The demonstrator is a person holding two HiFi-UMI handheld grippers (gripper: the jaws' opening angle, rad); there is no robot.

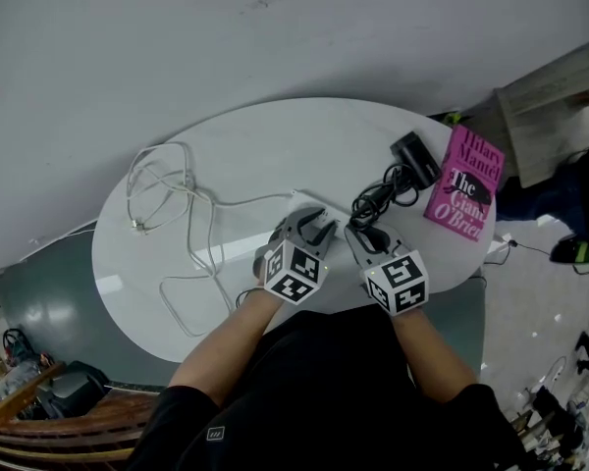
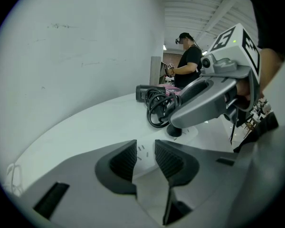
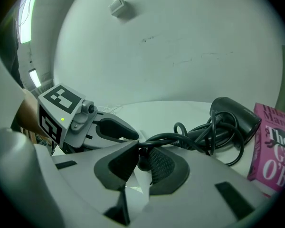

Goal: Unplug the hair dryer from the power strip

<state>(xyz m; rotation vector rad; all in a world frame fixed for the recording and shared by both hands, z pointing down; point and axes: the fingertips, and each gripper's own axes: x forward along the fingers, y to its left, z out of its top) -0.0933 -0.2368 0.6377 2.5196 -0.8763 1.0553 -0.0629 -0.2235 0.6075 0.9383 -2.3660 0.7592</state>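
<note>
On the round white table (image 1: 167, 292) lies a white power strip (image 1: 296, 204). My left gripper (image 1: 314, 227) straddles it, with the strip's slotted face (image 2: 141, 150) filling the gap between its pads; the left gripper (image 2: 146, 161) is shut on the strip. Just right of it, my right gripper (image 1: 366, 238) is shut on the black plug (image 3: 143, 165), which stands in the strip. In the right gripper view the plug sits between the right gripper's (image 3: 142, 156) ribbed pads. The black cord (image 3: 204, 134) coils back to the black hair dryer (image 1: 415, 157), which lies flat further back.
A pink book (image 1: 464, 182) lies at the table's right edge beside the dryer. The strip's white cable (image 1: 172, 199) loops over the table's left half. A person (image 2: 187, 63) stands beyond the table. A wooden chair (image 1: 59, 420) is at lower left.
</note>
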